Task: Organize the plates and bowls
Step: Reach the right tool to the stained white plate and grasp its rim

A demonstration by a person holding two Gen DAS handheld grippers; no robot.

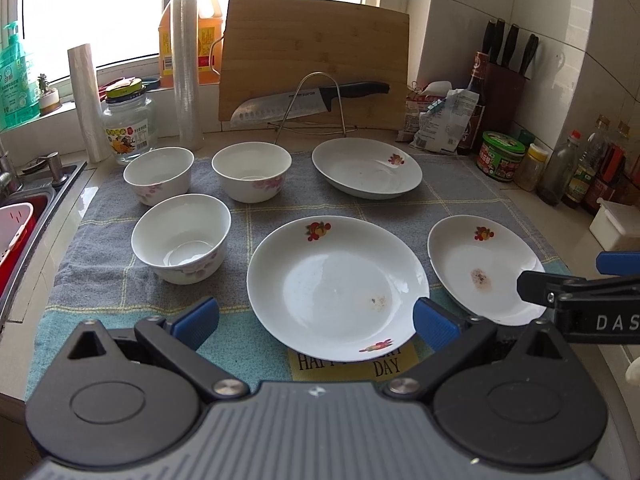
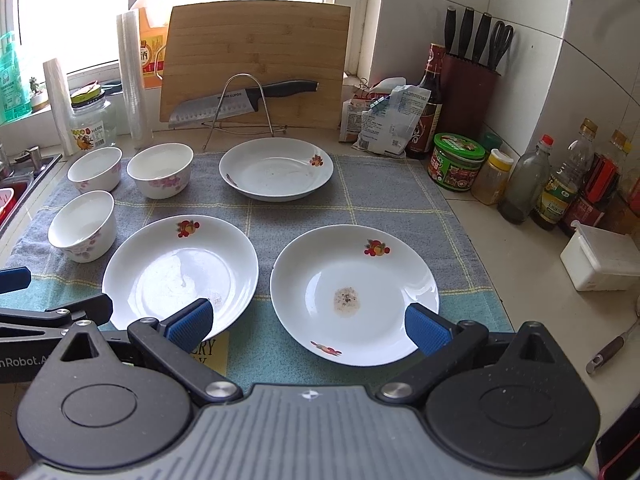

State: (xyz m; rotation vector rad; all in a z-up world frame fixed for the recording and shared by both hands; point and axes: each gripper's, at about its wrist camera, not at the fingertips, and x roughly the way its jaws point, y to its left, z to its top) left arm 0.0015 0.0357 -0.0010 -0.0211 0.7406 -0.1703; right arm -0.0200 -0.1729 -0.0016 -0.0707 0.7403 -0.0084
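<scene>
Three white plates with fruit prints lie on a grey-blue checked cloth (image 1: 460, 196): a near middle plate (image 1: 338, 286) (image 2: 180, 270), a near right plate (image 1: 482, 266) (image 2: 354, 292) and a far plate (image 1: 366, 168) (image 2: 276, 168). Three white bowls with pink flowers stand at the left: a near bowl (image 1: 182, 236) (image 2: 82, 224), a far left bowl (image 1: 159, 174) (image 2: 95, 168) and a far middle bowl (image 1: 251, 170) (image 2: 160, 168). My left gripper (image 1: 316, 322) is open and empty above the middle plate's near rim. My right gripper (image 2: 308, 322) is open and empty above the right plate's near rim; it also shows in the left wrist view (image 1: 576, 280).
A cutting board (image 1: 314, 64) with a knife (image 1: 308, 100) on a wire stand leans at the back. Rolls of film, a jar (image 1: 128, 126) and oil bottles stand back left. A sink (image 1: 24, 216) is left. Sauce bottles (image 2: 560, 188), a knife block (image 2: 468, 80) and a white box (image 2: 600, 260) are right.
</scene>
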